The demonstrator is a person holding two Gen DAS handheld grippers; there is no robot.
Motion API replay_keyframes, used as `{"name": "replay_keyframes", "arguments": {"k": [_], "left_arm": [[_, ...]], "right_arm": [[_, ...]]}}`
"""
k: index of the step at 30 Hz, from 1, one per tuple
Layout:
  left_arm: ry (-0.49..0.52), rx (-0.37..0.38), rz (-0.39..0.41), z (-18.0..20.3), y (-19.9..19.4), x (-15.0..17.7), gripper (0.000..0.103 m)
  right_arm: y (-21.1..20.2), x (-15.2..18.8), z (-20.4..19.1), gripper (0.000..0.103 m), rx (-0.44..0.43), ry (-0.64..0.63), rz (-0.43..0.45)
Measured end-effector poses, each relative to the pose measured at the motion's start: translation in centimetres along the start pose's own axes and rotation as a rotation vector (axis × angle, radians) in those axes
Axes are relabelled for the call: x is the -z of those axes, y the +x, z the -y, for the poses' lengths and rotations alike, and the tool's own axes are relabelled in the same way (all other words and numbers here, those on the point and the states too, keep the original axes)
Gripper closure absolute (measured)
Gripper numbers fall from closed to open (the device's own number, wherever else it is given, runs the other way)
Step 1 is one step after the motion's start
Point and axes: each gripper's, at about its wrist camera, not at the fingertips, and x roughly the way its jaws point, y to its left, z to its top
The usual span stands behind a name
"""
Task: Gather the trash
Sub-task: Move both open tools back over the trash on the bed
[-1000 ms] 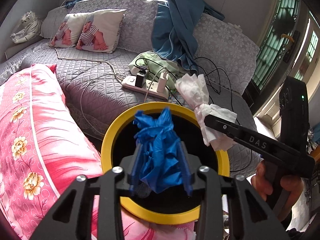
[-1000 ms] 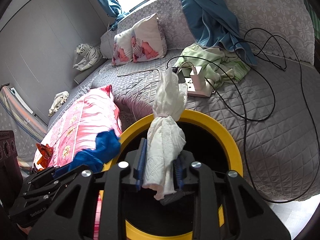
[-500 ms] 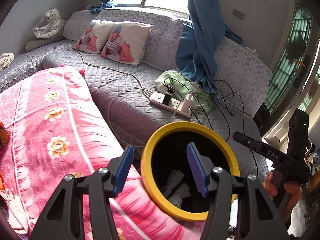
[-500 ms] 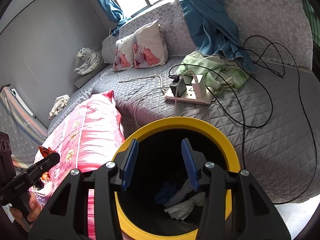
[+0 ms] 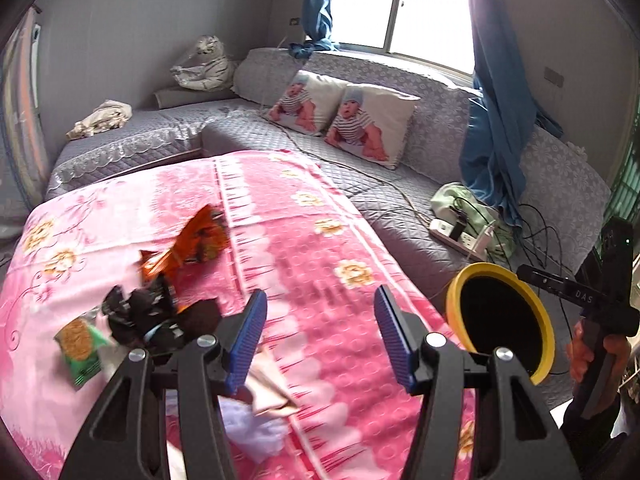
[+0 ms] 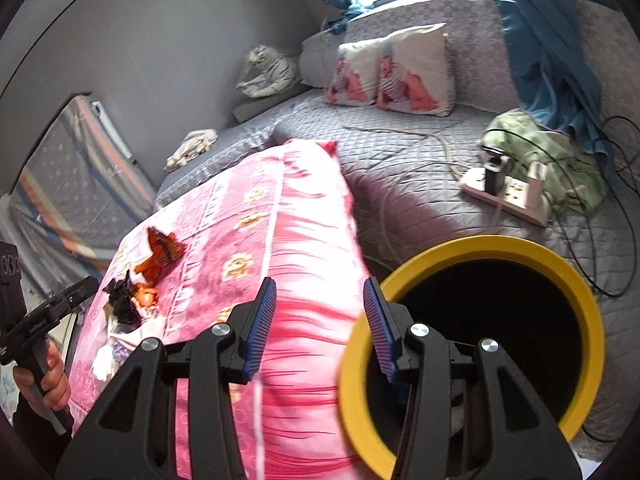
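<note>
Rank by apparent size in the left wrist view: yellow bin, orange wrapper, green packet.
1. yellow bin
2. orange wrapper
3. green packet
The packet lies nearer the camera, so the last two are uncertain.

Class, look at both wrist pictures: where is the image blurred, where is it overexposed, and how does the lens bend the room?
Left wrist view: the window is blown out white; the orange wrapper and dark wrappers smear with motion blur; walls curve towards black corners. Right wrist view: the yellow bin rim blurs at its near edge; fisheye bowing again.
</note>
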Motion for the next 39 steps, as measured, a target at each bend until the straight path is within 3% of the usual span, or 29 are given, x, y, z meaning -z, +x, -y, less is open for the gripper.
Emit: {"name": "replay_keyframes", "arguments": {"k": [8,16,27,39], "left_arm": [[-0.113,-0.123,0.02,-7.8,-5.5,4.5,0.05],[-0.184,-0.142,-0.035,-11.0,-6.8,8.5,0.05],[-0.241,-0.139,-0.136,-12.7,-4.2,10.8,0.05],[-0.253,-0.104,-0.212,-13.3,-1.6,11.5,0.05]], "right_arm": [[5.7,-0.3,-12.5,0.059,-0.187,-0.238,-0.121],[10.7,0.7,-21.3,0.06,-0.282,-0.393,-0.231],[15.3,1.8,-27.5,0.059,-0.321,-0.505,-0.331],[20.7,2.9,-29.9,0.061,-0.288,-0.546,-0.418]]}}
